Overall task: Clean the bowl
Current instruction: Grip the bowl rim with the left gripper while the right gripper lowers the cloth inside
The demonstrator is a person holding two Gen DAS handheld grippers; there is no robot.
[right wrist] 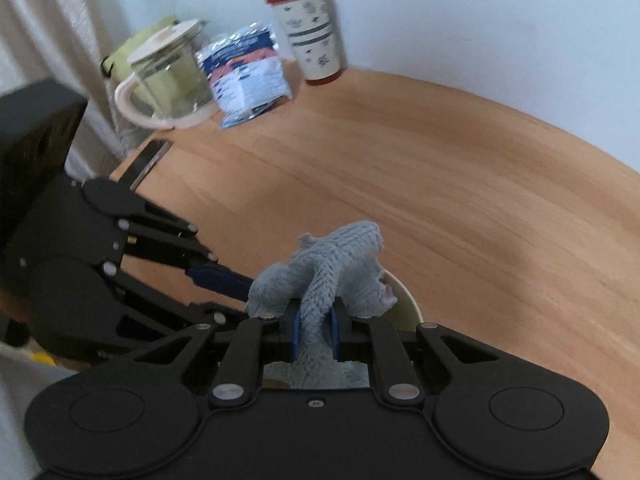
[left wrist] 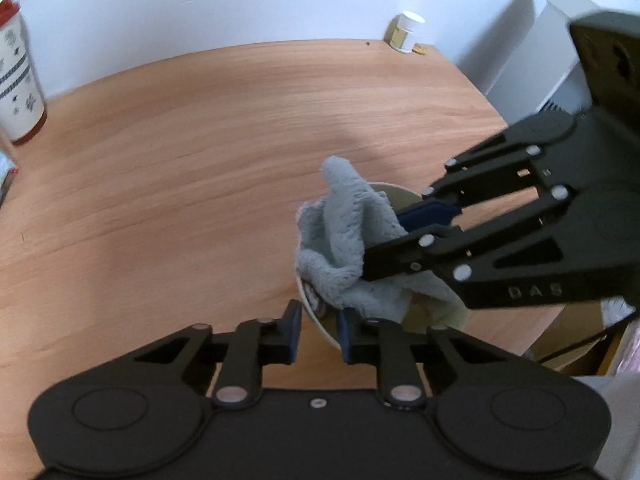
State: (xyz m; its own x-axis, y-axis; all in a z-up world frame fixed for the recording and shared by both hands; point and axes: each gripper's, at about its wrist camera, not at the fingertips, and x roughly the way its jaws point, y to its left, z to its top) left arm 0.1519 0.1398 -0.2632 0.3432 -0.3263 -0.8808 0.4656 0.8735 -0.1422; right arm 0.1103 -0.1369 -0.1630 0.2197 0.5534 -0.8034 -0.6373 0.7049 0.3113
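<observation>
Bowl (left wrist: 404, 200): cream, on wooden table (left wrist: 200, 160) | Left gripper (left wrist: 319, 330): narrow jaws seemingly pinch bowl's near rim, steadying it | Right gripper (right wrist: 314, 330): clamps grey cloth (right wrist: 332, 268) inside bowl, for wiping

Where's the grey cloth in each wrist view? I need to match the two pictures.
Left wrist: cloth sits right of centre, draped into the bowl, pinched by the right gripper coming in from the right.
Right wrist: cloth sits at lower centre, clamped in that gripper's own jaws, bowl rim just right.
Shared landmark: the red-lidded cup against the wall.
</observation>
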